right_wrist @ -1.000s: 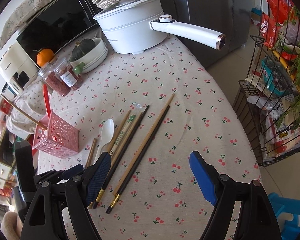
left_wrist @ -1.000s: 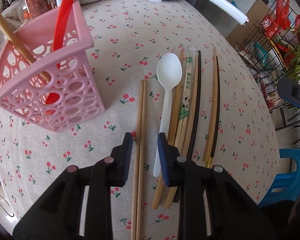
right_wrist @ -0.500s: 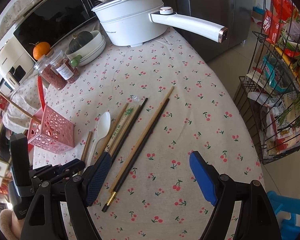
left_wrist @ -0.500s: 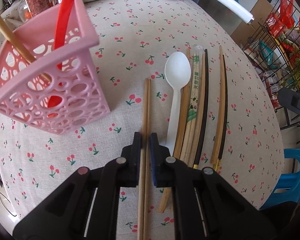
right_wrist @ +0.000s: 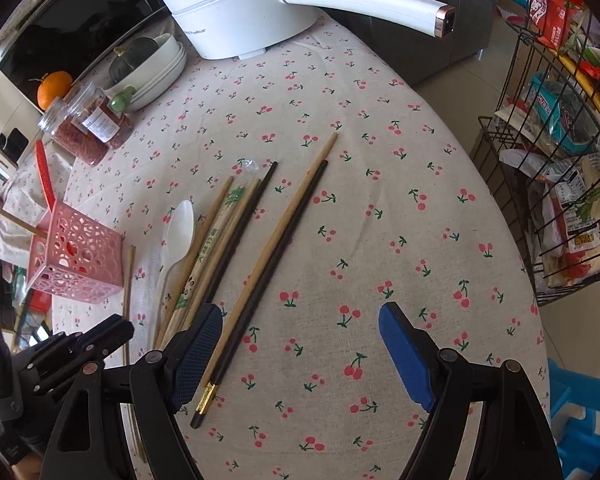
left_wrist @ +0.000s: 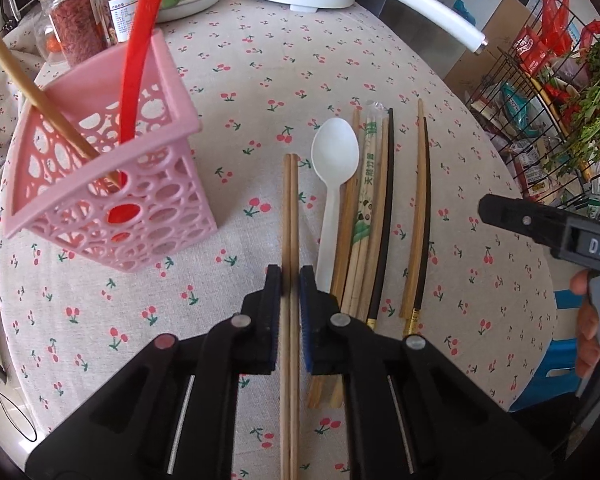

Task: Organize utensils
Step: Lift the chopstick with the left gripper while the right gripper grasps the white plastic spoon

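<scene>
My left gripper (left_wrist: 290, 292) was clamped on the pair of plain wooden chopsticks (left_wrist: 290, 216), pads pressed to either side of the two sticks, which lay flat on the cloth and not yet lifted. My right gripper (right_wrist: 300, 354) hung with its jaws spread wide and nothing between them, over bare cloth just right of the gold-tipped chopstick pair (right_wrist: 266, 260); its ribbed blue pads looked rubbery. Progress, as I judged it: early. The pink plastic basket (left_wrist: 100, 184), square, with walls pierced by round holes, already held a red plastic utensil (left_wrist: 138, 52) and one wooden stick (left_wrist: 28, 84), both leaning against its rim. Left on the table, side by side and roughly parallel: the clamped pair, a white plastic spoon (left_wrist: 334, 176) with a smooth oval bowl, a bunch of bamboo chopsticks including one in a printed paper sleeve (left_wrist: 365, 188), a black lacquered chopstick (left_wrist: 384, 216) touching that bunch, and a little apart the pair with one light and one dark stick ending in metallic caps. The tablecloth (left_wrist: 260, 60) was matte woven fabric printed with cherries, slightly wrinkled near the basket. Thin round sticks on soft cloth should lift easily but may pivot in the pads if gripped off centre.
</scene>
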A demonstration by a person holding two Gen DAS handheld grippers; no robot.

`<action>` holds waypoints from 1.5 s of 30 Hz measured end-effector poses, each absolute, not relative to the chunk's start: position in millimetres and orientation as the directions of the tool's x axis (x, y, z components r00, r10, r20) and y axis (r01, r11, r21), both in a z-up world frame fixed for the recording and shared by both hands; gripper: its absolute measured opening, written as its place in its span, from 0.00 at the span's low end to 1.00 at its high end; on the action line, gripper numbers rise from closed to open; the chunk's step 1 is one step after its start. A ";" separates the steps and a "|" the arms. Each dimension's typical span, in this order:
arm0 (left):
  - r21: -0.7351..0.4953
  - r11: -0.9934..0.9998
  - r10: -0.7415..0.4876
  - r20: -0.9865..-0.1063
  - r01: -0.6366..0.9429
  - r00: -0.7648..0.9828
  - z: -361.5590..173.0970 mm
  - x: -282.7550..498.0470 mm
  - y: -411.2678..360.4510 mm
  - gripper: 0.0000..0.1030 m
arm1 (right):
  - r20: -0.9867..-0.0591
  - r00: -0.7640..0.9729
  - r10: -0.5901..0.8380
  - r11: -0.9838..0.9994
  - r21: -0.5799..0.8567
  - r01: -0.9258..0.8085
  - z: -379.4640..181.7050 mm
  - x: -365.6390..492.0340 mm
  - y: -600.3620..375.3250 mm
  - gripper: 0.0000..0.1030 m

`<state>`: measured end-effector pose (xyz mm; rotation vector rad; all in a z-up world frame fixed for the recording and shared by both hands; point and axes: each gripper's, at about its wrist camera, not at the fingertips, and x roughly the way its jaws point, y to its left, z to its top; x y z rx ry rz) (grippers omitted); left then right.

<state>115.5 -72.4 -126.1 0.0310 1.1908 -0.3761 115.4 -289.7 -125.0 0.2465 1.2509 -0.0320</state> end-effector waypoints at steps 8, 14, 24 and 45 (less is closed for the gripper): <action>-0.202 0.927 -0.309 -0.890 0.316 0.336 -102.1 98.1 -45.8 0.10 | -0.949 0.288 0.129 0.976 0.173 0.135 -136.8 133.2 -264.1 0.79; -0.218 0.927 -0.326 -0.869 0.305 0.371 -87.5 84.2 -19.8 0.10 | -0.927 0.329 0.182 0.974 0.216 0.069 -132.7 154.8 -231.9 0.76; -0.253 0.923 -0.358 -0.840 0.290 0.408 -72.5 65.1 16.4 0.10 | -0.882 0.374 0.285 0.956 0.288 -0.051 -144.9 202.7 -204.3 0.33; -0.267 0.926 -0.362 -0.828 0.266 0.428 -66.6 67.5 30.3 0.10 | -0.899 0.317 0.303 0.953 0.279 -0.120 -169.8 207.3 -195.4 0.22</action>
